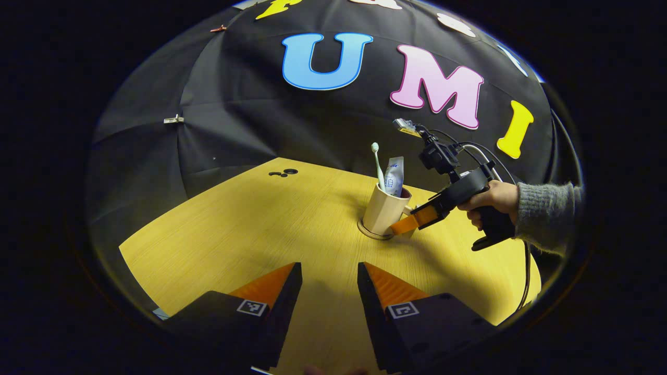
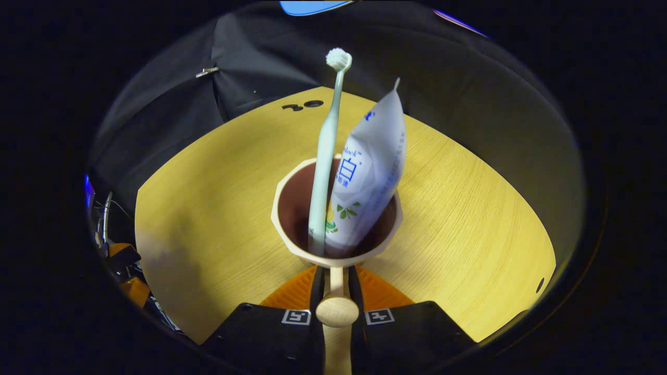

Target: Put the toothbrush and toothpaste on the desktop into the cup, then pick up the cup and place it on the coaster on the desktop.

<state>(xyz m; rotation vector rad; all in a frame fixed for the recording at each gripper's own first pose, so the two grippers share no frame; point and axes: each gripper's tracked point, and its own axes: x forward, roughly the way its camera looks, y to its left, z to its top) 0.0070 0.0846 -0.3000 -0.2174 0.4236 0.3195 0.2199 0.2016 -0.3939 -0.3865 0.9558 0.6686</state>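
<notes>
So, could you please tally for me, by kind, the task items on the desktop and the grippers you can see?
Toothbrush: 1, standing in the cup
Toothpaste: 1, in the cup
Cup: 1, on the coaster
Coaster: 1
Grippers: 2, the left gripper open, the right gripper shut on the cup's handle
Total: 6

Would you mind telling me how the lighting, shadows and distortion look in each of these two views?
Left gripper view: fisheye bends the table edge; bright patch by the cup, the right gripper shadowing the wood. Right gripper view: cup, toothbrush and toothpaste sharp, looming large; a dim shadow at the table's left edge.
</notes>
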